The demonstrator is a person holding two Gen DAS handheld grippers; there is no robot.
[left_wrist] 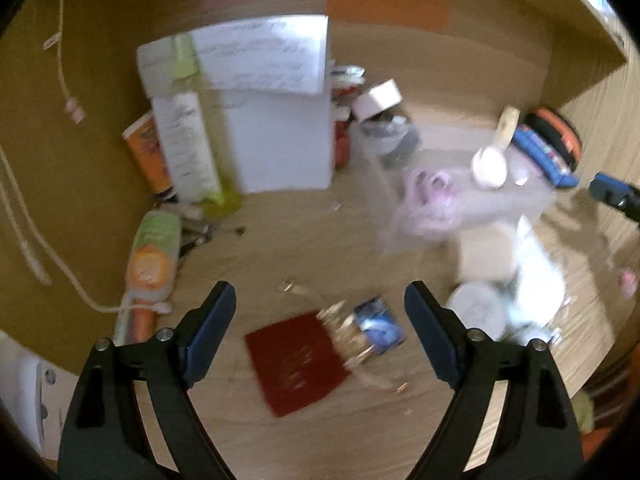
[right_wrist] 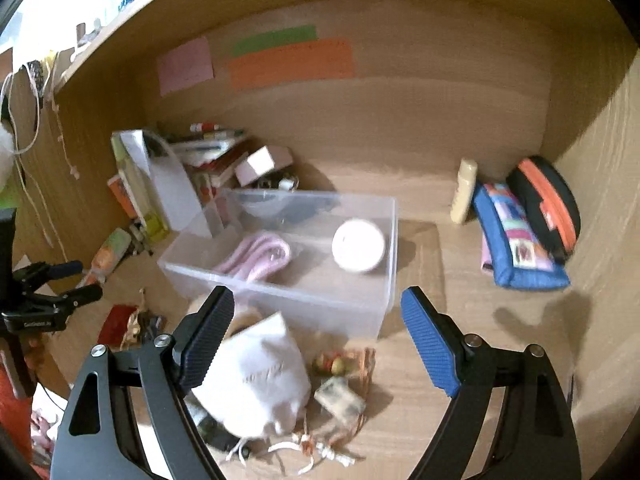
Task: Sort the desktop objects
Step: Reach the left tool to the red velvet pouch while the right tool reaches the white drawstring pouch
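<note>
The right gripper (right_wrist: pixel 318 344) was held wide open with nothing gripped, and same story for the left gripper (left_wrist: pixel 320 332). Just under the right one's left finger, a white drawstring pouch (right_wrist: pixel 260 380) was slumped on the desk (right_wrist: pixel 460 360), touching some small packets. It looked soft and light, so it'd probably be best pinched at the cinched neck near the cords. Just beyond sat the clear plastic bin (right_wrist: pixel 340 308). Below the left gripper a dark red booklet (left_wrist: pixel 296 364) lay flat, thin and stiff, tricky to pinch except by an edge.

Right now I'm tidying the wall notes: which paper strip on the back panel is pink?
The pink paper, farthest left; the green strip and orange strip are to its right.
</note>
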